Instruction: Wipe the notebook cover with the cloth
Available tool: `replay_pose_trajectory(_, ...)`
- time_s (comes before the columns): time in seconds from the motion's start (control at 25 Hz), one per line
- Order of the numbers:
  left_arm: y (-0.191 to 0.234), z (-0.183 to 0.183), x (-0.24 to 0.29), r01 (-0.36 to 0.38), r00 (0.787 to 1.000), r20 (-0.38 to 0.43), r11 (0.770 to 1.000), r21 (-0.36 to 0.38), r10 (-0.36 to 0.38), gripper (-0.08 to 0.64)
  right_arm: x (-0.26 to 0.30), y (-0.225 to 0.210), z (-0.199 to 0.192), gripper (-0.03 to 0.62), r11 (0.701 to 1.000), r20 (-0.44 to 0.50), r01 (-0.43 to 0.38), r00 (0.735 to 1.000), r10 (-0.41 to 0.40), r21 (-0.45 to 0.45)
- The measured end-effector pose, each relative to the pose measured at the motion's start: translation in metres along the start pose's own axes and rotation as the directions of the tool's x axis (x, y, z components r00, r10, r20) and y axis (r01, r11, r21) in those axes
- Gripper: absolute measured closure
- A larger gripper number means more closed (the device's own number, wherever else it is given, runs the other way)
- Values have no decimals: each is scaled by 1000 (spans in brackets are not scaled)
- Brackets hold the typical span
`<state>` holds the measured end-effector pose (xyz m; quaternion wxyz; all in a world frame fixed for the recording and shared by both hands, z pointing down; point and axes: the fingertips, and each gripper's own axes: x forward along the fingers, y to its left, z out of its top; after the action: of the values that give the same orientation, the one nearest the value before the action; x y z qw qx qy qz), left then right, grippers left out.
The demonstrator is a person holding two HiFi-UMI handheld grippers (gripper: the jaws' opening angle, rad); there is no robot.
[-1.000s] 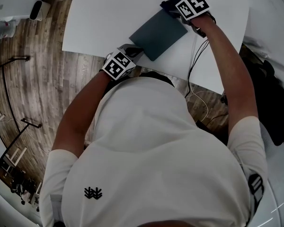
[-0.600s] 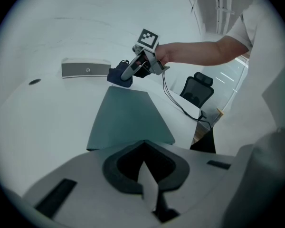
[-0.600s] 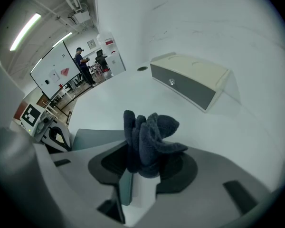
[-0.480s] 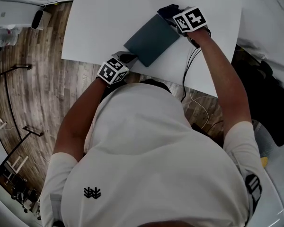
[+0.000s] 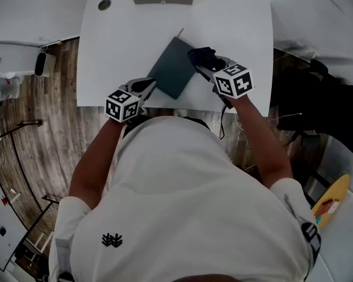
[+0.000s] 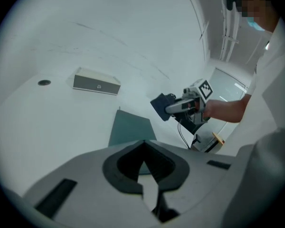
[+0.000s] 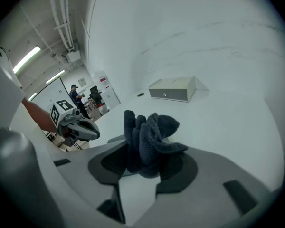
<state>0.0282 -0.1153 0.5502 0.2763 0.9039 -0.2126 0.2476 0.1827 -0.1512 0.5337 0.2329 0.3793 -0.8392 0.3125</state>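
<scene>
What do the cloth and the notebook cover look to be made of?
Cloth: dark, fuzzy pile bunched in soft folds, probably microfibre or fleece. Notebook cover: flat, matte dark teal, no glare; card or faux leather, cannot tell which.

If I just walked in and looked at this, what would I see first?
Probably the fluffy dark cloth bunched in the right gripper's fingers, right at the edge of the teal notebook. That notebook lies slanted on the white table, with the left gripper empty beside its near corner. The black-and-white patterned cubes on both grippers stand out too.
</scene>
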Motion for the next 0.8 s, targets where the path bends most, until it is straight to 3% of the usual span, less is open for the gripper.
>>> replay_pose_trajectory(0.36, -6, 25, -34, 115, 993, -17, 987, 112, -114, 554, -39, 58, -36, 433, 973, 137, 114, 980, -143, 201)
replay_pose_trajectory(0.8, -5, 35, -107, 207, 976, 35, 962, 176, -216, 554, -44, 147, -44, 433, 943, 188, 247, 938, -290, 223)
